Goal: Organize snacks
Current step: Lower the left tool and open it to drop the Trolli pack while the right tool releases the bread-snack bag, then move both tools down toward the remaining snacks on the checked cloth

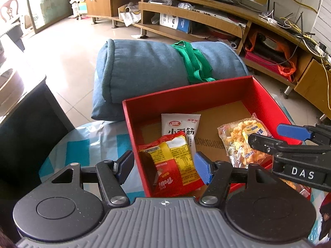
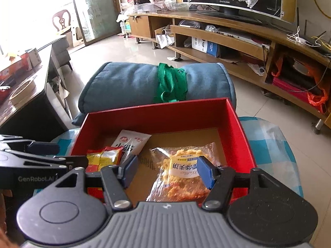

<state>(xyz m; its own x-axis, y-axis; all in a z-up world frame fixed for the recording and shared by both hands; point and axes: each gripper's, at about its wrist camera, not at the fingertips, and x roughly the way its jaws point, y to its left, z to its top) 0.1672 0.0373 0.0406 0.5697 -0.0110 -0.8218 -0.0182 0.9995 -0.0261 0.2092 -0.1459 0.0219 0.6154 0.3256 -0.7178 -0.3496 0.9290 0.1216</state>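
While both claws hang above the red box [image 1: 266,101], each stands released with nothing between its pads. Left claw [image 1: 165,165] sits low in its frame over the red-and-yellow packet [image 1: 178,161], beside the white packet [image 1: 180,124]. Right claw [image 2: 167,171] hovers over the clear bag of golden snacks [image 2: 182,175], centre frame.

A box [image 2: 238,128] sits on the bench [image 2: 273,144]. In it, a wafer pack [image 2: 182,171] lies at the right, a noodle pack [image 2: 103,159] at the near left, and a pouch [image 2: 130,142] just behind that, partly under it. A cushion [image 2: 128,82] lies beyond the box, a TV stand [image 2: 227,39] far behind.
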